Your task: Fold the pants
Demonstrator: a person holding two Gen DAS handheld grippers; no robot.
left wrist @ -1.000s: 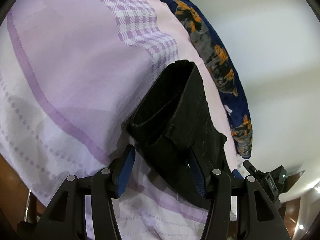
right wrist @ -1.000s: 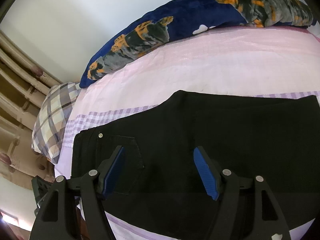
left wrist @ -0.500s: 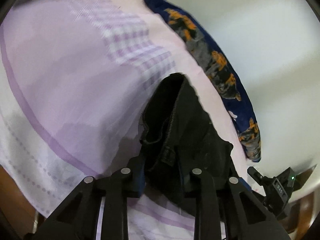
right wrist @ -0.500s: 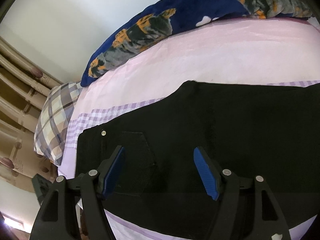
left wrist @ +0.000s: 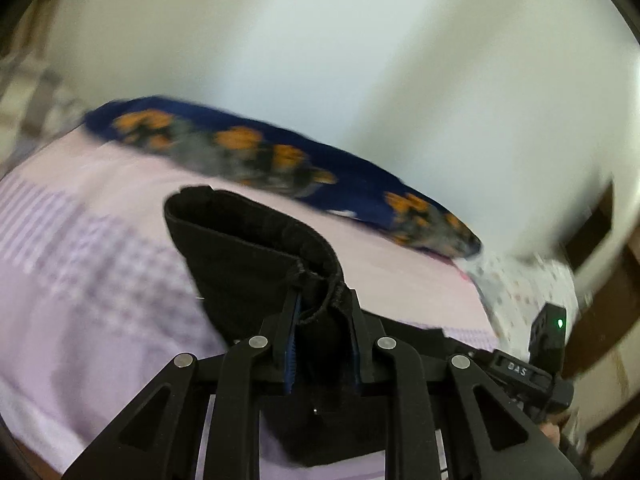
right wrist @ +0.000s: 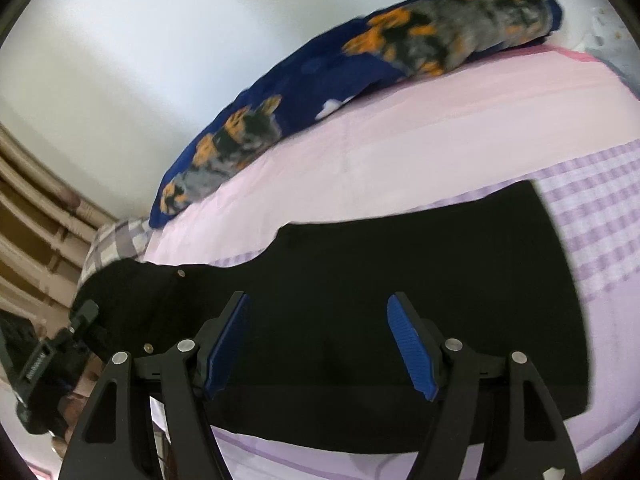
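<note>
The black pants [right wrist: 400, 272] lie spread across the pink and purple bed sheet [right wrist: 440, 120]. My left gripper [left wrist: 323, 304] is shut on the waistband end of the pants [left wrist: 256, 256] and holds it lifted off the sheet, with the fabric curling over the fingers. My right gripper [right wrist: 320, 320] is open and empty, hovering just above the middle of the pants. The left gripper also shows at the left edge of the right wrist view, at the raised waistband [right wrist: 120, 280].
A dark blue pillow with orange and grey print [right wrist: 360, 76] lies along the far side of the bed by the white wall. A plaid pillow [right wrist: 116, 240] sits at the head end. The right gripper's body [left wrist: 548, 344] shows in the left view.
My left gripper closed on the waistband and lifted it, swinging up so the wall fills the view. The right gripper stayed open over the pants, shifting slightly.
</note>
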